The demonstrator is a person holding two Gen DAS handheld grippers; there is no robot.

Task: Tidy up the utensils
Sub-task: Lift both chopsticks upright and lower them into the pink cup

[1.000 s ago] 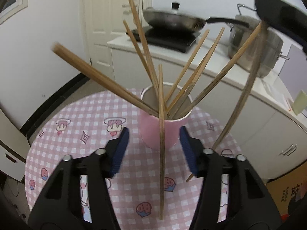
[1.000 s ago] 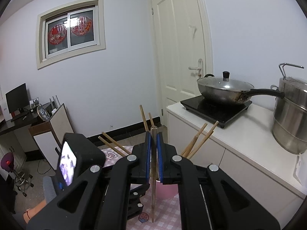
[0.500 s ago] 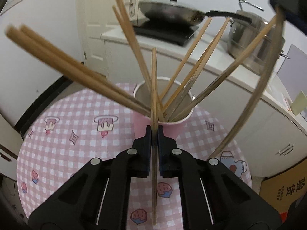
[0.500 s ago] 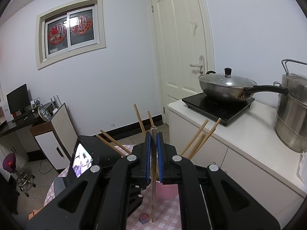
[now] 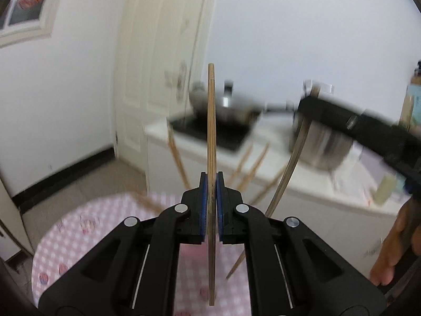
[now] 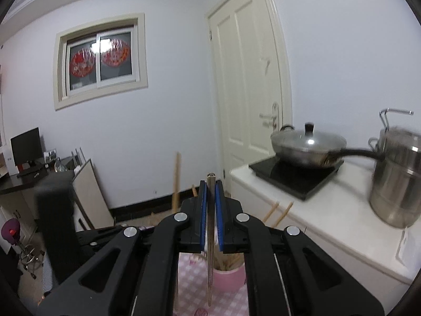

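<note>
Looking along the left gripper (image 5: 211, 205), the blue pads are clamped on a light wooden chopstick (image 5: 211, 121) that stands upright, its long axis running straight up and down through the closed jaws, with a long stretch above the pads and its lower tip hanging free over the pink checked table (image 5: 86, 226). Blurred beyond the pads, the other chopsticks (image 5: 179, 158) fan out from below and ahead; the cup itself is hidden behind the gripper body in this view. To the right, the right gripper (image 5: 310, 108) grips a darker chopstick (image 5: 286, 168) near its top, so that it slants down towards the table, and a hand (image 5: 394, 247) shows at the edge.

From the right wrist view, the right gripper's pads are shut on that darker chopstick, held vertical with only a short end above them. The pink cup (image 6: 229, 273) sits directly below and just ahead, bundled sticks leaning in it. Both held sticks hang upright above the cup, so the next move likely turns on lowering each tip-first into its mouth; the right hand appears nearer.
</note>
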